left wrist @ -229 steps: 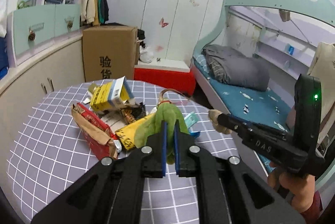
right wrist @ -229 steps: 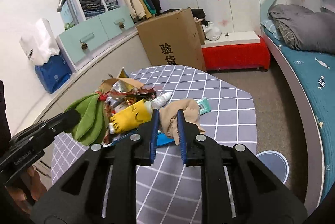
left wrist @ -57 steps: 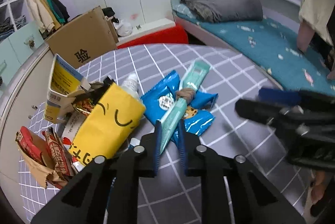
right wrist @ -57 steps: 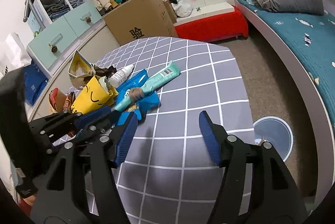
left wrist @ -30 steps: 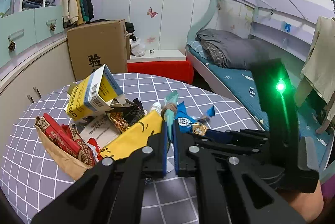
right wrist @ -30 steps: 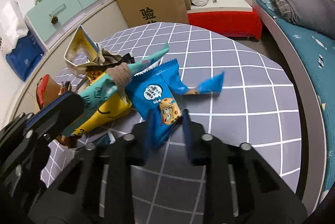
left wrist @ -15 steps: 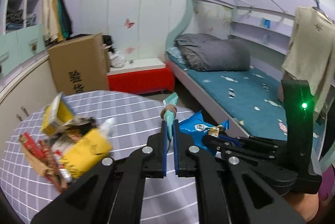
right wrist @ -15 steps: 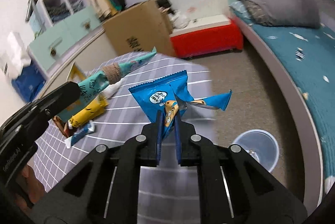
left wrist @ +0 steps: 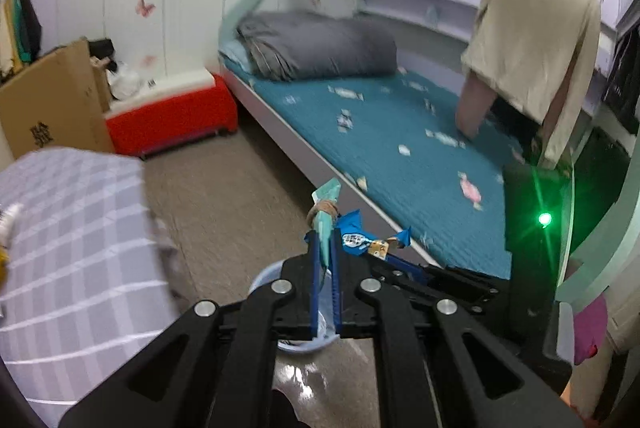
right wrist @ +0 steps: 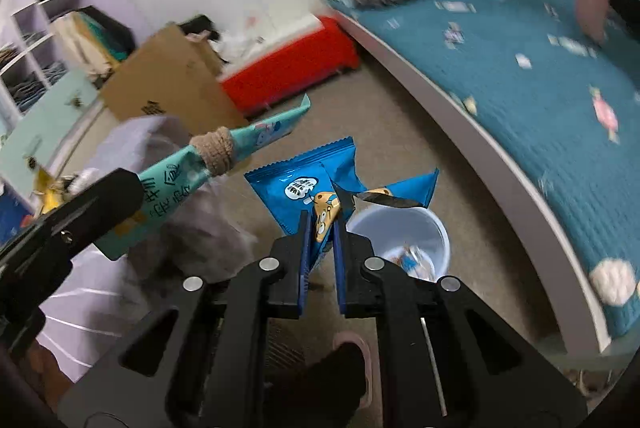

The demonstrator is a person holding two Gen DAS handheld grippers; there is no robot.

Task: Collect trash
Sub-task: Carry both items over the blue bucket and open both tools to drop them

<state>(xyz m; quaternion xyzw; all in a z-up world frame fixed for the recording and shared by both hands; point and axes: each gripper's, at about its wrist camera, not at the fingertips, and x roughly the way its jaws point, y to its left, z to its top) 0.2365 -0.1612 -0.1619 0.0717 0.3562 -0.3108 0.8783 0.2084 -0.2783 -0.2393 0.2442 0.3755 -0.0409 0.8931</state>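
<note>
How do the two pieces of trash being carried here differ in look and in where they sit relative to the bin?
The teal tube is long and narrow with a tan band around it; the blue snack wrapper is flat, wide and torn open. The left gripper holds the tube, the right gripper the wrapper. The wrapper hangs by the bin rim; the tube sits further left. Both are clamped, off the table.

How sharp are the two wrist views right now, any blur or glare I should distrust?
Left wrist view: bed and checked table smeared by motion, green lamp flares; the left gripper and its teal tube stay crisp. Right wrist view: cardboard box and bed blurred, the right gripper, blue snack bag and bin fairly sharp.
</note>
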